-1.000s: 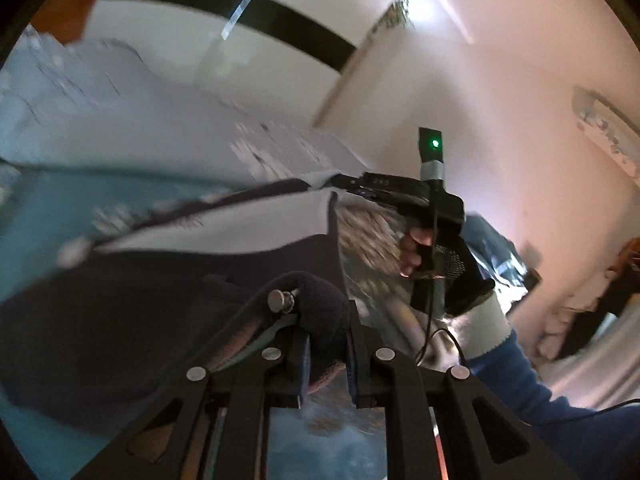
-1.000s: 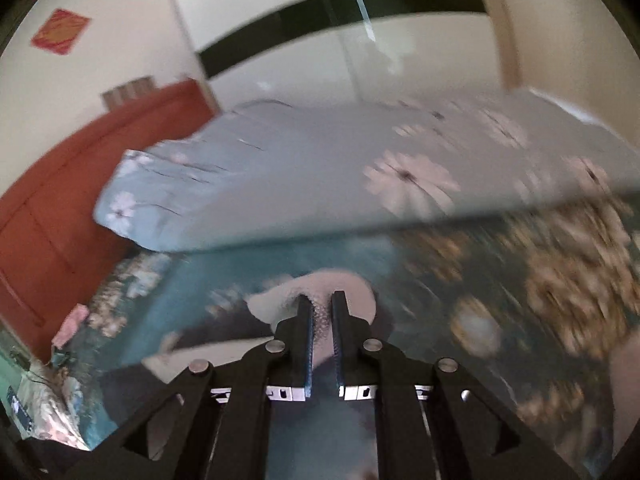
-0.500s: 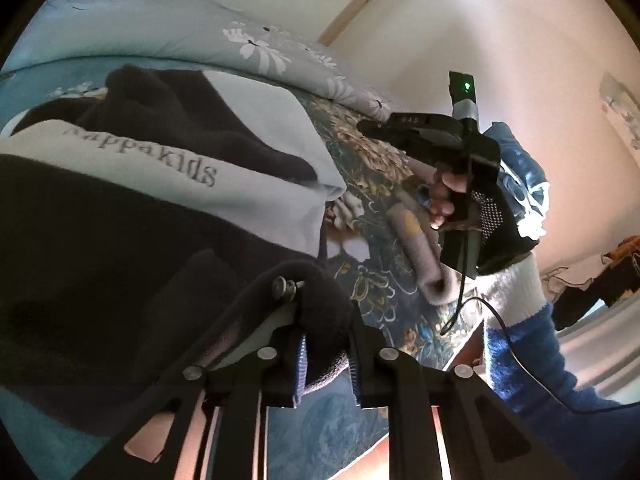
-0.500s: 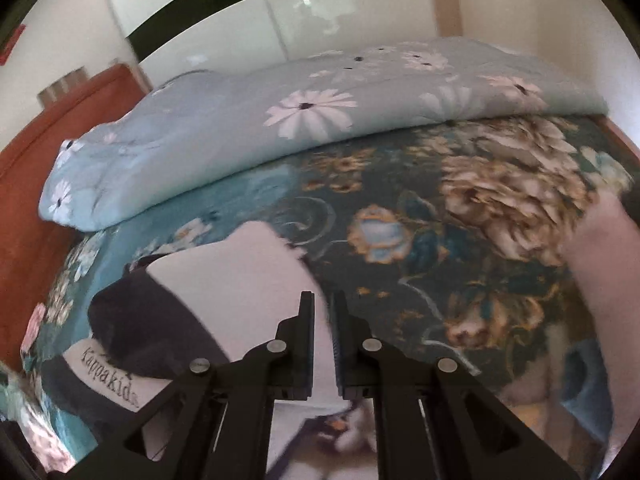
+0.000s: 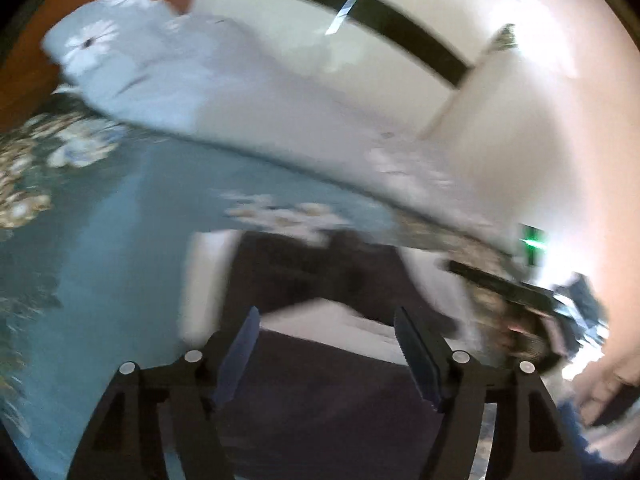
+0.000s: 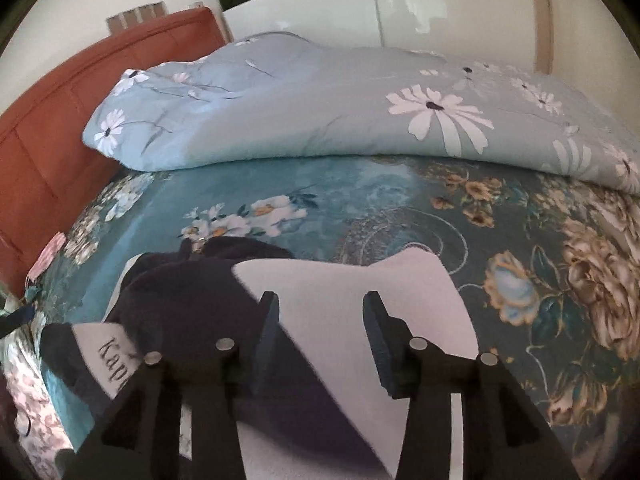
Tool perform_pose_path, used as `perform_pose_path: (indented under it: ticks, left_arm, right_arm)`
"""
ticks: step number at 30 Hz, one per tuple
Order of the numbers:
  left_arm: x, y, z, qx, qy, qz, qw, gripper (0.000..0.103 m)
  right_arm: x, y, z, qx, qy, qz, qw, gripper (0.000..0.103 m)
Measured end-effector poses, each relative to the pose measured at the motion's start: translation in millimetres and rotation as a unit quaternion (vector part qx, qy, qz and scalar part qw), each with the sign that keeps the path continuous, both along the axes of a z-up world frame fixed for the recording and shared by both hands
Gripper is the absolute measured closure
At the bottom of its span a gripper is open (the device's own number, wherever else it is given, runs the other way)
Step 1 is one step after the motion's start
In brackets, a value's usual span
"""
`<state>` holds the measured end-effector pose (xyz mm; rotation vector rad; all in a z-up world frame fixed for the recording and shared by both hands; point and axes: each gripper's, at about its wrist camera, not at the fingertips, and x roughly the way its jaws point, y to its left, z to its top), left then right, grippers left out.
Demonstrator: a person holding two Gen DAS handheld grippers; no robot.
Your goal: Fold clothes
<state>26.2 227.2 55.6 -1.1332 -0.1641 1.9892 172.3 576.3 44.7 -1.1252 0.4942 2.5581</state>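
Item: one garment (image 6: 192,304), dark navy with white panels and partial lettering on a white band at its left; lies on the bed (image 6: 360,208), on the teal floral sheet, in front of a rolled pale-blue daisy-print quilt (image 6: 320,112) and a red-brown headboard (image 6: 60,112). Condition: bunched, layers overlapping, a white panel (image 6: 360,300) spread flat toward the right; whether this is a part-made fold or a loose heap cannot be settled. Left tool (image 5: 328,344): jaws wide apart, nothing between them, poised low over the dark cloth; view heavily blurred. Right tool (image 6: 320,320): jaws wide apart, empty, directly above the white panel. Handling, as judged: soft, light, limp knit; will sag and drape from any grip, will not hold a crease unaided, and may drag on the sheet. No fragility. Grip advice: take an outer edge or corner, pinching through a single hem or seam rather than the bunched middle, where several layers would come up together; two well-separated holds would keep an edge straight.
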Motion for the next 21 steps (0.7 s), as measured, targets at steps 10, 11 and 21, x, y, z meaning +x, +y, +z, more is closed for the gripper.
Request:
perform_pose_path:
  ticks: [10,11,21]
  left_arm:
    - [-116.2,27.7,-91.4,-0.091,-0.097,0.014,0.991,0.029]
    - [-118.6,36.4,-98.5,-0.102,-0.098,0.001,0.99,0.029]
    - [-123.8,76.4,-112.3,-0.136,-0.12,-0.086,0.9796,0.032]
  right_arm:
    - [20.5,61.4,-25.6,-0.034,-0.005,-0.053,0.998,0.037]
    - [23.1,66.8,-30.5,-0.04,-0.007,-0.057,0.998,0.037]
    - [18.3,75.0,-60.5,-0.099,-0.012,-0.05,0.994,0.037]
